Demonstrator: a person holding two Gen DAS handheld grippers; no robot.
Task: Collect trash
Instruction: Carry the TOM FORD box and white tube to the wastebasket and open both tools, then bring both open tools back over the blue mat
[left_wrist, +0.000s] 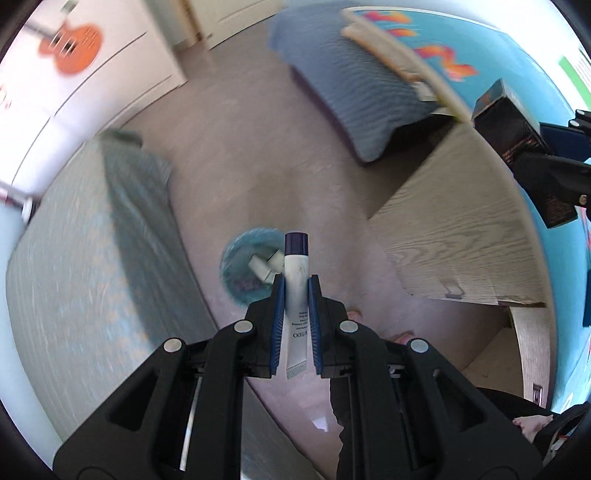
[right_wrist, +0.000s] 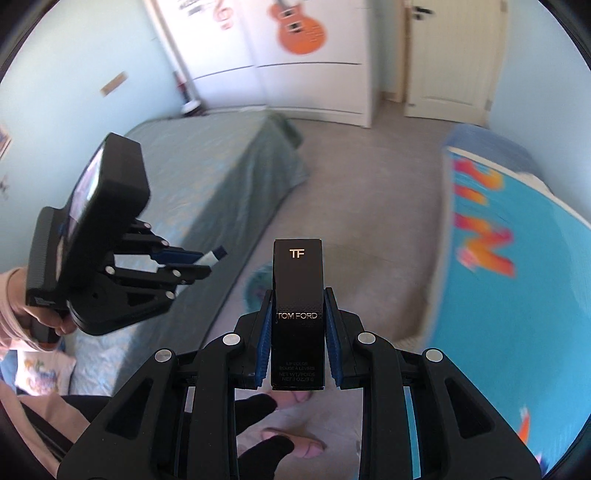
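My left gripper (left_wrist: 296, 284) is shut on a white cosmetic tube (left_wrist: 295, 273) with a dark purple cap, held upright above the floor. Below and just left of it stands a round blue trash bin (left_wrist: 242, 266) with several white pieces inside. My right gripper (right_wrist: 298, 297) is shut on a black Tom Ford lipstick box (right_wrist: 297, 295); the box also shows at the right edge of the left wrist view (left_wrist: 517, 133). The bin's blue rim (right_wrist: 258, 284) peeks out left of the box. The left gripper (right_wrist: 205, 264) with the tube shows at left, in the air over the bed edge.
A bed with a grey-green cover (left_wrist: 92, 240) lies left of the bin. A wooden desk (left_wrist: 461, 229) stands to the right. A second bed with a bright blue cover (right_wrist: 517, 295) is at right. White wardrobe with a guitar picture (right_wrist: 299, 26) at the back. The person's feet (right_wrist: 295, 439) are below.
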